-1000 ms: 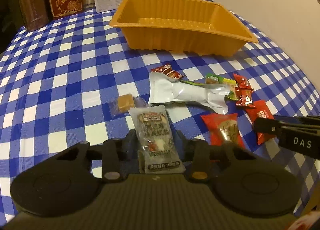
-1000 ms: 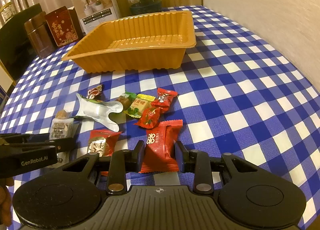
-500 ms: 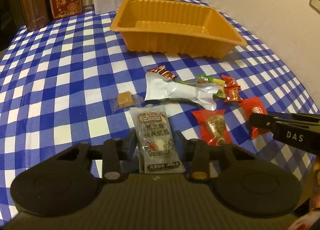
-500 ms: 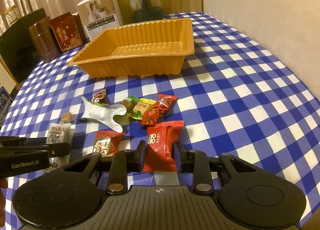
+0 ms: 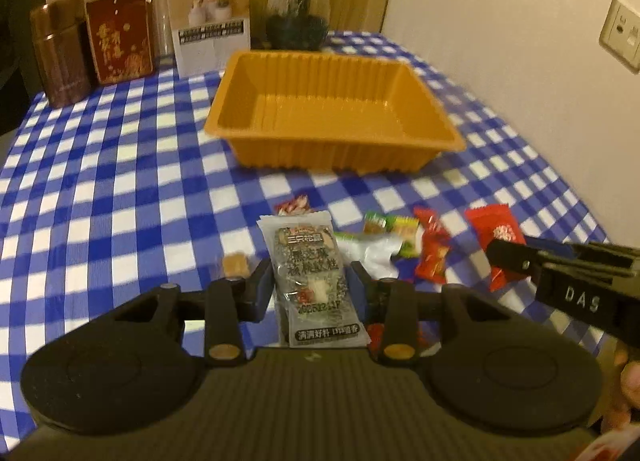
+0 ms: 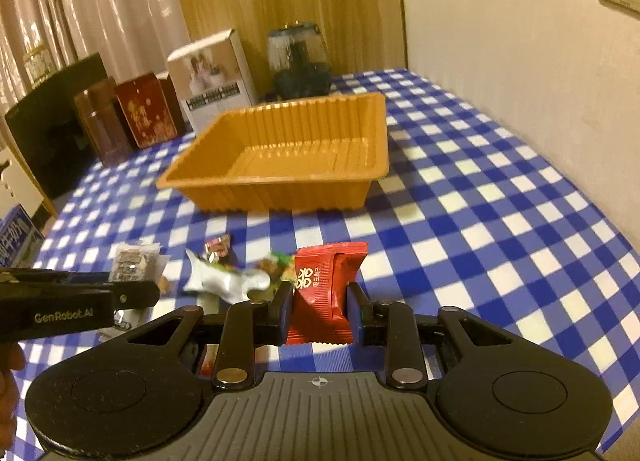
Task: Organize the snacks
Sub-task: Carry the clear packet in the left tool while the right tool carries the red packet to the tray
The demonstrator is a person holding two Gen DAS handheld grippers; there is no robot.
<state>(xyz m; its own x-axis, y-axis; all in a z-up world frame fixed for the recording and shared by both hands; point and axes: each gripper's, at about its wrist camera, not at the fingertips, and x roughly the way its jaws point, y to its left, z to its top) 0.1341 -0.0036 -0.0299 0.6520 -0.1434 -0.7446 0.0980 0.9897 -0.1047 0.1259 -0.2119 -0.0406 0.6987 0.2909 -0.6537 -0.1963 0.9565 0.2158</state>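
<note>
Glossy clear-plastic dark nut-snack packet (image 5: 311, 276) pinched in my left gripper (image 5: 310, 287). Crinkly red foil pouch (image 6: 325, 291) clamped in my right gripper (image 6: 320, 303). Ribbed orange plastic tray (image 5: 320, 151) ahead.

1. Your surface: table in blue-white checked cloth (image 5: 120, 189).
2. On it: orange tray (image 5: 332, 117), loose candies (image 5: 430, 249), silver pouch (image 6: 224, 281), tins (image 5: 60, 49), white box (image 5: 212, 17), jar (image 5: 298, 13).

Dim, warm yellowish indoor light tints both views. Motion blur softens the checked tablecloth (image 5: 120, 181) and orange tray (image 5: 336, 117); printed text stays barely legible. Fisheye bending curves the frame edges, with dark vignetted corners. Glare streaks the curtains (image 6: 100, 1) at upper left.
</note>
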